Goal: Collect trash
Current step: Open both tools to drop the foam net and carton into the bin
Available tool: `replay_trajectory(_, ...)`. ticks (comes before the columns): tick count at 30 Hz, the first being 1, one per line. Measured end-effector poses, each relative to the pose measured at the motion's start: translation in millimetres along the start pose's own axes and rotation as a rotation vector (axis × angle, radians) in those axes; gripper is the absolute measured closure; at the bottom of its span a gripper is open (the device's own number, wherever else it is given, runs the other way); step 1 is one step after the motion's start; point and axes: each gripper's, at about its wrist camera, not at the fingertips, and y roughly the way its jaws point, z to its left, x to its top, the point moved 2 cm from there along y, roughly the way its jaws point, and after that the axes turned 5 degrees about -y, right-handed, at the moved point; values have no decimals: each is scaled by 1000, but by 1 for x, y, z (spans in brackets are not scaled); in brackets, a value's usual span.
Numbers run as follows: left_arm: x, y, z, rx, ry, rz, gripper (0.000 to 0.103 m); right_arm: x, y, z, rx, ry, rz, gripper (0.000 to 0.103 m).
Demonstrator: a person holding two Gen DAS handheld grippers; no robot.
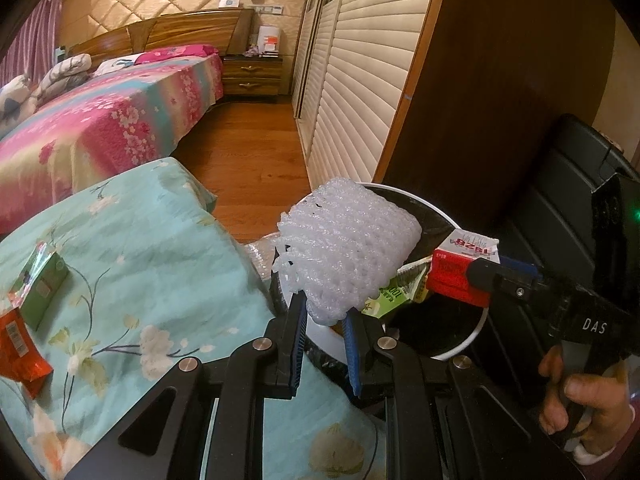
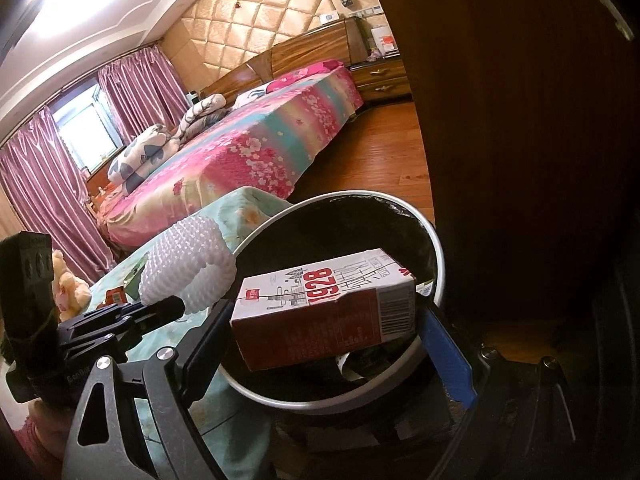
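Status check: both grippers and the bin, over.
Left gripper shut on foam net, at bin rim. Right gripper holds red-white carton over bin. Nothing blocking.

White foam net sleeve (image 1: 352, 248): soft, knobbly mesh, matt. Milk carton (image 2: 324, 308): printed paperboard, slight sheen, creased. Bin (image 2: 438, 276): smooth white rim, glossy black plastic liner. Table (image 1: 132, 248) cover: floral cotton-like cloth, matt. Floor (image 1: 248, 160): polished wood planks. Fingers (image 1: 298, 344): ribbed blue pads, matt black plastic.
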Motion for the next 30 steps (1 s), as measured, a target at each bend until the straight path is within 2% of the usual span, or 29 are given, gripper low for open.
replay_trajectory(6,4,5,-2,2,1,3,86,3,0,0,-2,-7,2,11)
replay_trajectory(9,5,8,-2,4,-1,6,81,3,0,0,-3,-5,5,11)
replay_trajectory(12,5,10,-3,5,-2,9,72,3,2,-1,-11,-2,15,11)
replay_trajectory(14,6,10,-3,7,-3,11,57,4,4,-2,-11,1,23,11)
replay_trajectory(18,3,7,-4,8,-4,1,52,4,4,-3,-4,18,27,11)
replay_trajectory(20,0,5,-3,12,-10,-1,45,3,3,-4,-4,24,23,11)
replay_trajectory(30,-25,-19,32,45,-102,3,44,0,-3,14,38,45,-1,10)
